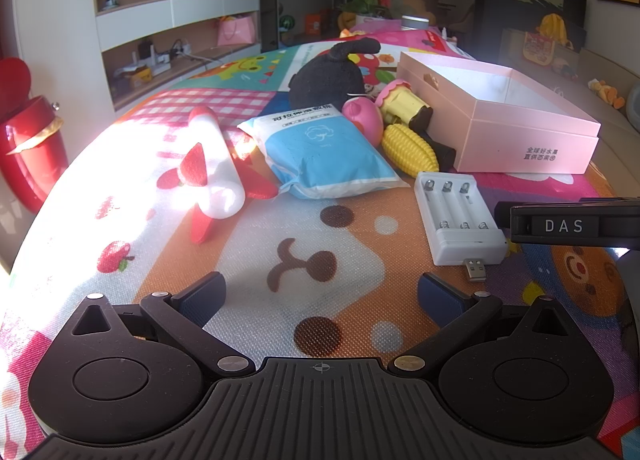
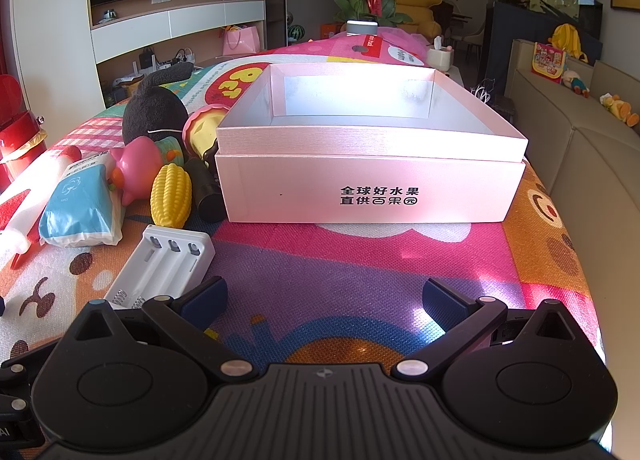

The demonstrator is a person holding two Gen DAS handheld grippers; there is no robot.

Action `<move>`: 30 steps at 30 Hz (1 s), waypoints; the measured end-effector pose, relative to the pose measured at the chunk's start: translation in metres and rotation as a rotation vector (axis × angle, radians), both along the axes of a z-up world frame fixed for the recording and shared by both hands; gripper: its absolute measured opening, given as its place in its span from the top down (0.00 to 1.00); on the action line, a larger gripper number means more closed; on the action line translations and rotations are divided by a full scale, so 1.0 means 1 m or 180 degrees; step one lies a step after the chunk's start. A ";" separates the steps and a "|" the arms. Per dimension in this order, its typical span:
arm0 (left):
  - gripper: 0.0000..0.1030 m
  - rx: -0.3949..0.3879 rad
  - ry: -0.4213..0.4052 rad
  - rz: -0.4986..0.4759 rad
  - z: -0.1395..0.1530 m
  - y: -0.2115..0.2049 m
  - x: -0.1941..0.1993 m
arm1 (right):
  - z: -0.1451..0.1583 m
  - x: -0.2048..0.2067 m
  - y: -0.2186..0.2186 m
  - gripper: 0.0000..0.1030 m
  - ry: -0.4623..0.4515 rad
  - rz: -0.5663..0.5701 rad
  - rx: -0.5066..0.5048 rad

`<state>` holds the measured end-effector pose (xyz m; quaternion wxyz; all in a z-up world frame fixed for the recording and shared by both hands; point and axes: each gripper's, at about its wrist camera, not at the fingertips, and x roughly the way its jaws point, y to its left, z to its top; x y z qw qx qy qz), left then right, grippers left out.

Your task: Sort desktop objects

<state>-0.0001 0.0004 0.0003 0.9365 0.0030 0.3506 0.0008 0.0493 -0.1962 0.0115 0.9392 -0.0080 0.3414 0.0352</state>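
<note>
Here, both jaws wide, empty; pink box [image 2: 372, 188] beyond right gripper [image 2: 325, 298].

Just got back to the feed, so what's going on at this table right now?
Nothing is picked up yet. The left hand-held gripper and the right hand-held gripper both hover open and empty above the colourful cartoon mat. The open pink cardboard box is empty; the white battery charger, yellow plastic corn and blue tissue pack lie beside it.
</note>
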 end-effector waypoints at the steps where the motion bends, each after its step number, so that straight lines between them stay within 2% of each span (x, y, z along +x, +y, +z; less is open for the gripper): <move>1: 0.00 0.0000 0.0000 0.0000 0.000 0.000 0.000 | 0.000 0.000 0.000 0.00 0.0000 0.0000 0.0000; 15: 0.00 0.0001 0.0000 0.0000 0.000 0.000 0.000 | 0.000 -0.006 -0.002 0.00 -0.0011 -0.0008 0.0084; 30: 0.00 -0.0003 -0.0002 -0.0001 0.000 0.000 0.000 | 0.000 -0.007 -0.001 0.00 -0.0001 -0.0006 0.0011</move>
